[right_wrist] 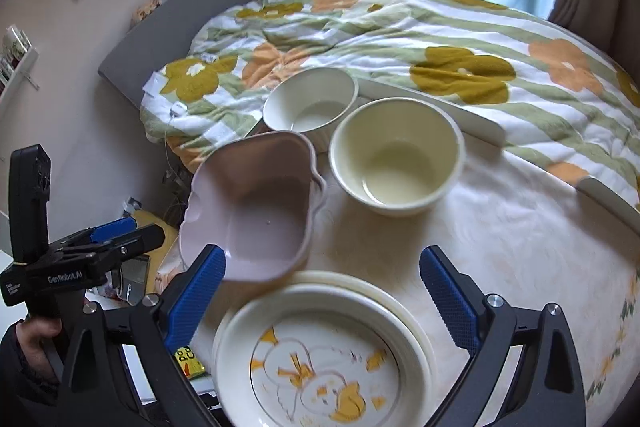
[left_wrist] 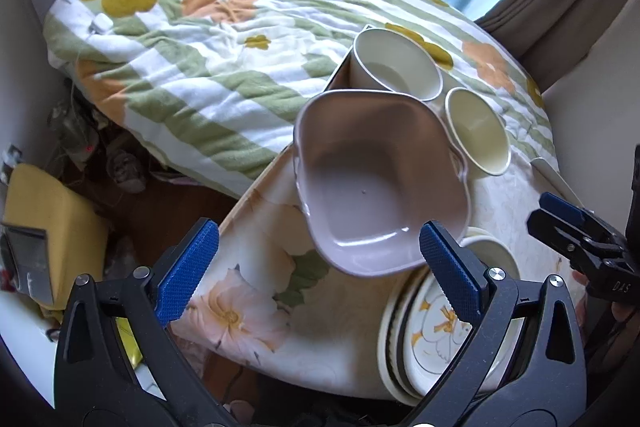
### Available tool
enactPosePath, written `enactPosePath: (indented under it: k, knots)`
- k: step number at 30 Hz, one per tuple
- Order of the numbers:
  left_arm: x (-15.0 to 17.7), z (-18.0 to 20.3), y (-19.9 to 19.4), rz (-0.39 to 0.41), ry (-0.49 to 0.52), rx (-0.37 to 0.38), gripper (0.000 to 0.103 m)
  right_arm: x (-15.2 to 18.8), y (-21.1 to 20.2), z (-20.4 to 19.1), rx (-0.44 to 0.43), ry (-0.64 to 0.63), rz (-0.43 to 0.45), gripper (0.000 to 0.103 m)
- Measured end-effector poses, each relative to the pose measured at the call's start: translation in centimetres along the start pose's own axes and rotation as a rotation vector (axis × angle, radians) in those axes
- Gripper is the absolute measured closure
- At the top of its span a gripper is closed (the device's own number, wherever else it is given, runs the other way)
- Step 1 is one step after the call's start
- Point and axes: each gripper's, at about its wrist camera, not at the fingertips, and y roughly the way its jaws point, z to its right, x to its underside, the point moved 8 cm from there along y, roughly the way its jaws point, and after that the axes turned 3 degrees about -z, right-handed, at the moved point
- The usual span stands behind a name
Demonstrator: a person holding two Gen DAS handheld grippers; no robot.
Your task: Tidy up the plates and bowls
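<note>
Plates [right_wrist: 320, 359] are stacked at the near edge of the surface [right_wrist: 500, 247], the top one printed with orange and white birds; the stack serves as the landmark for what follows. Beyond the stack and toward the left, a pink scalloped bowl [right_wrist: 256, 211] is seen tilted, its near rim seemingly resting on the back edge of the stack, which would explain the lean. Whether it is propped there or only overlaps in view cannot be told for certain. Farther beyond the stack, two cream bowls are set upright: a larger one [right_wrist: 396, 155] and, behind it, a smaller one [right_wrist: 312, 99] close to the flowered blanket [right_wrist: 460, 39].

The left gripper [left_wrist: 320, 263] is held wide open with nothing between its blue pads, the pink bowl lying just ahead of it. The right gripper [right_wrist: 324, 291] is likewise spread wide and empty, poised over the stack. It is judged that the pink bowl is being approached next, so that bowls may be grouped apart from plates.
</note>
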Motion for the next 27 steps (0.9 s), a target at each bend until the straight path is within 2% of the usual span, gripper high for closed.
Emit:
enactPosePath:
  k: [3, 5, 6, 7, 8, 9, 11, 13, 14, 16, 18, 27]
  knots:
    - [-0.5, 0.1, 2.4, -0.035, -0.002, 0.034, 0.003, -0.6, 3.3, -0.3, -0.042, 0.033, -0.065, 0.006]
    - [-0.7, 0.3, 3.9, -0.052, 0.01, 0.033, 0.01, -1.0, 5.1, -0.4, -0.062, 0.055, -0.089, 0.007]
    - [-0.7, 0.2, 4.8, -0.067, 0.019, 0.031, 0.014, -1.1, 6.1, -0.5, -0.058, 0.055, -0.104, 0.013]
    - [-0.7, 0.2, 5.5, -0.079, 0.022, 0.031, 0.024, -1.1, 6.9, -0.5, -0.056, 0.053, -0.12, 0.024]
    - [-0.7, 0.1, 6.3, -0.093, 0.025, 0.033, 0.034, -1.1, 7.6, -0.6, -0.056, 0.053, -0.136, 0.03]
    - [-0.6, 0.0, 7.1, -0.108, 0.026, 0.036, 0.038, -1.0, 8.3, -0.7, -0.056, 0.053, -0.151, 0.041]
    - [-0.7, -0.1, 8.0, -0.122, 0.029, 0.042, 0.052, -1.1, 9.4, -0.6, -0.051, 0.057, -0.172, 0.048]
    - [-0.8, -0.2, 8.5, -0.127, 0.038, 0.047, 0.063, -1.1, 10.2, -0.6, -0.053, 0.061, -0.181, 0.067]
    - [-0.9, -0.3, 8.7, -0.129, 0.044, 0.048, 0.074, -1.1, 10.5, -0.6, -0.054, 0.061, -0.186, 0.074]
    - [-1.0, -0.3, 9.1, -0.133, 0.056, 0.052, 0.084, -1.2, 10.9, -0.7, -0.044, 0.056, -0.192, 0.084]
    - [-1.3, -0.2, 9.2, -0.127, 0.07, 0.051, 0.084, -1.4, 11.1, -0.9, -0.036, 0.046, -0.189, 0.088]
    - [-2.3, 0.1, 6.7, -0.057, 0.126, 0.018, 0.084, -1.5, 9.8, -1.9, -0.025, 0.018, -0.135, 0.088]
